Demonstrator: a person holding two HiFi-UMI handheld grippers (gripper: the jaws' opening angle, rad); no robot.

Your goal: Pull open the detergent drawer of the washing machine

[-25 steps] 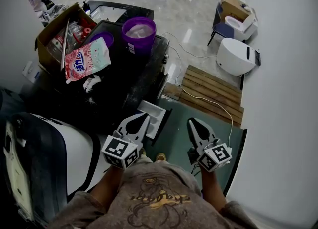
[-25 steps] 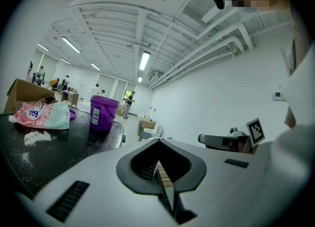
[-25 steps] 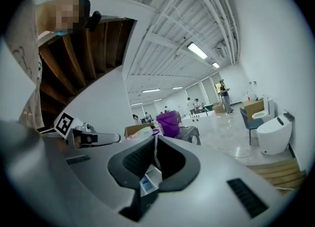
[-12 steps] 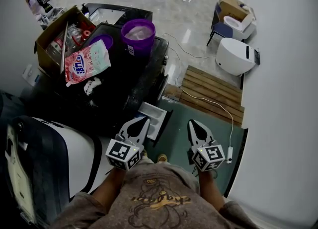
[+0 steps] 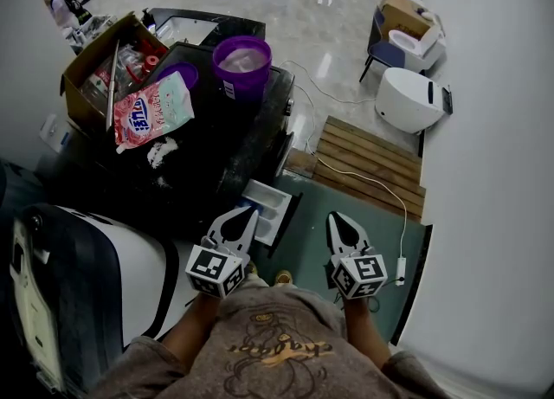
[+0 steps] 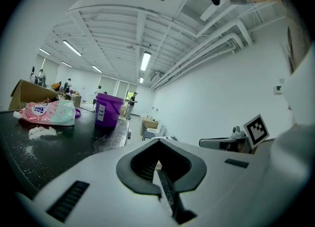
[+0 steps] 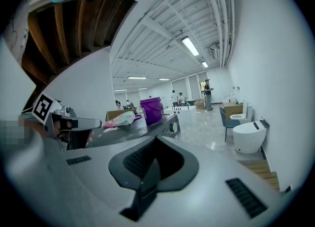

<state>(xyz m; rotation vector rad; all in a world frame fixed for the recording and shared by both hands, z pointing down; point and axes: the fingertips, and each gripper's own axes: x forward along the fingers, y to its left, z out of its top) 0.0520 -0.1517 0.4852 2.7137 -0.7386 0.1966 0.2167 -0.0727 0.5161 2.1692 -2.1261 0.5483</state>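
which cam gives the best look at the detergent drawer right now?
Head view. It shows the detergent drawer from above, pulled out of the washing machine, with its compartments visible. Neither gripper view shows the drawer: both look across the machine's dark top towards the purple bucket.

Purple bucket (image 5: 242, 60), pink-mint bag (image 5: 151, 112), blk washer (image 5: 216, 157).

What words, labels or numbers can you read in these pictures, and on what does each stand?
No text reads clearly.
Pink bag: blue logo, too blurred.
Purple bucket: white label, too small.
Shirt: yellow print, too blurred.
Marker cubes: square patterns, no words.
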